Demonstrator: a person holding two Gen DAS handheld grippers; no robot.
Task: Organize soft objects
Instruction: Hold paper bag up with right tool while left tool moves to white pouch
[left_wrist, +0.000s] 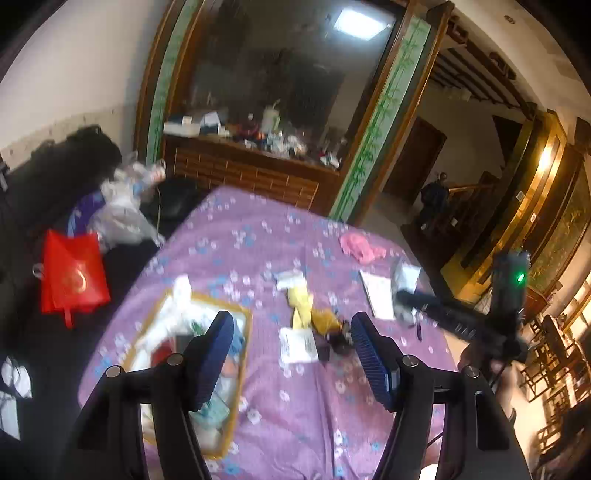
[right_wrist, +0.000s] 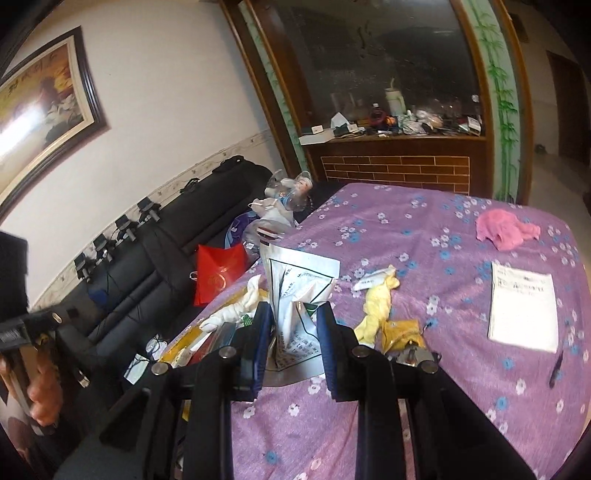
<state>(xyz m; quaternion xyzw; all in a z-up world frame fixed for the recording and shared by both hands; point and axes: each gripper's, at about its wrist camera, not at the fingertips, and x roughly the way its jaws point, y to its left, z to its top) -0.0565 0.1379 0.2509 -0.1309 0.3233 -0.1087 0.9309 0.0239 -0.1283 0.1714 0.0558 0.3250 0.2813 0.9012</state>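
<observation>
white printed pouch pinched in my right tool, held up above the purple flowered tabletop. my left tool is wide apart and empty, over the tabletop beside the gold-rimmed tray. yellow cloth and pink cloth lie on the tabletop.

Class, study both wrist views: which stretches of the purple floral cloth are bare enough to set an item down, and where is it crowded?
Free: the far end of the purple cloth, left of the pink cloth; the strip between the yellow cloth and the white booklet; the near edge below both grippers. Crowded: the gold-rimmed tray, and the yellow cloth's cluster mid-table.
</observation>
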